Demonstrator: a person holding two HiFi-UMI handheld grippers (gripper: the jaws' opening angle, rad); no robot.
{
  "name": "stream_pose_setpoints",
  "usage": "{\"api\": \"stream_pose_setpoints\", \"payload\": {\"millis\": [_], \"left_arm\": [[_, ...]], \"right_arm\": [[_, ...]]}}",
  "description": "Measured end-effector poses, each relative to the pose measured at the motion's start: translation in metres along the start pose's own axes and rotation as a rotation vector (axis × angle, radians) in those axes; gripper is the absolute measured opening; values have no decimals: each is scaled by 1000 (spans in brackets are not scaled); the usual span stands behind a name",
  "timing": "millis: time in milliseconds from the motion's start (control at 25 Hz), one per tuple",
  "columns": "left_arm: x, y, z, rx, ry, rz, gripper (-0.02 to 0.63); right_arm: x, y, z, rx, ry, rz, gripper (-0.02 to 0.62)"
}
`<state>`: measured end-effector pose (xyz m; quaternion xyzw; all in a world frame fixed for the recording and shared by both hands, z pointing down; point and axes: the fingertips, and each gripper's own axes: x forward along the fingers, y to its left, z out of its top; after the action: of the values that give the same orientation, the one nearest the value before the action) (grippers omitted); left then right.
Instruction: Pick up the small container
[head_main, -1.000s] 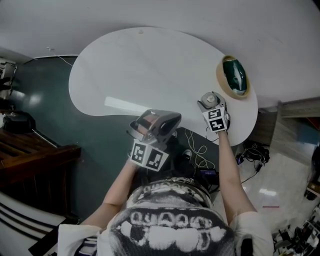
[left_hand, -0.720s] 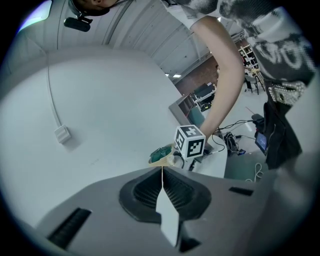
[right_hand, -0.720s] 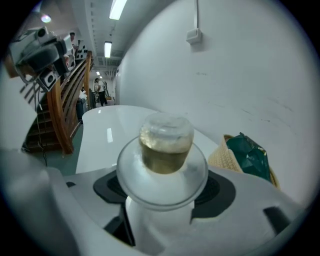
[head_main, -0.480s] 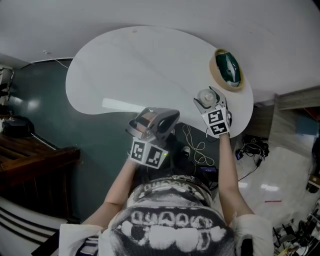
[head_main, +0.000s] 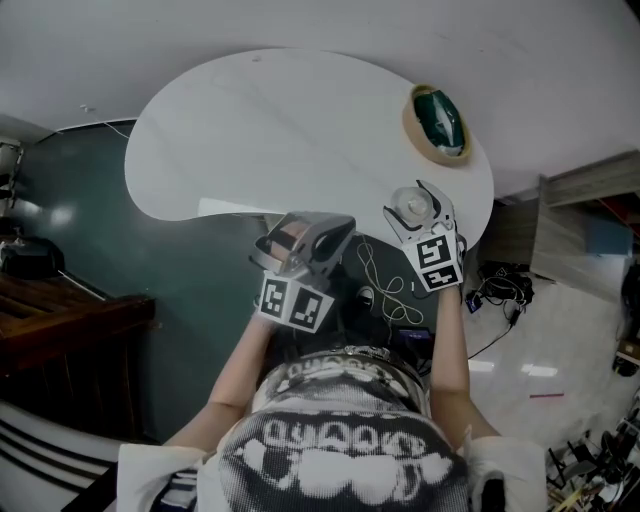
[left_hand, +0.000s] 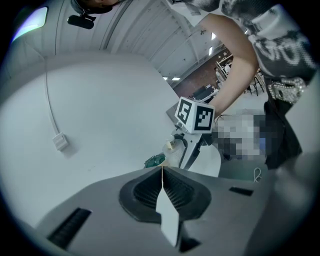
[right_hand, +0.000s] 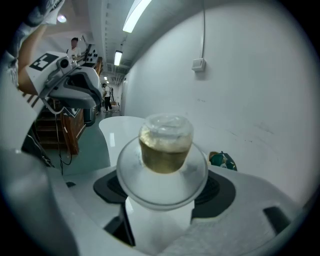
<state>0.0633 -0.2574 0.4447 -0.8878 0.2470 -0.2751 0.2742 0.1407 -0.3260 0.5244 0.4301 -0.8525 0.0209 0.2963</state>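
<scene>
Right gripper clamped on container, jaws closed against it from both sides. Container clear, yellowish fill inside, wide clear rim at jaw level. From head view I see it over near right edge of table; touching or lifted, can't tell. Left gripper closed on nothing, jaws meeting flat, held at table's near edge, left of right gripper. Tan ring with green object inside lies far right on table, apart from container. Cables on floor near me.
</scene>
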Motion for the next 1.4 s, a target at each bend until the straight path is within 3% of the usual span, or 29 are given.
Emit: {"api": "stream_pose_setpoints", "payload": {"millis": [760,1400], "left_arm": [[-16,-78,61,7,13,14,5],[-30,-123,82,6,42,22,5]], "right_arm": [[-111,49,-41,-19,-34,50,342],[-158,88,-67,-32,-42,99,342]]}}
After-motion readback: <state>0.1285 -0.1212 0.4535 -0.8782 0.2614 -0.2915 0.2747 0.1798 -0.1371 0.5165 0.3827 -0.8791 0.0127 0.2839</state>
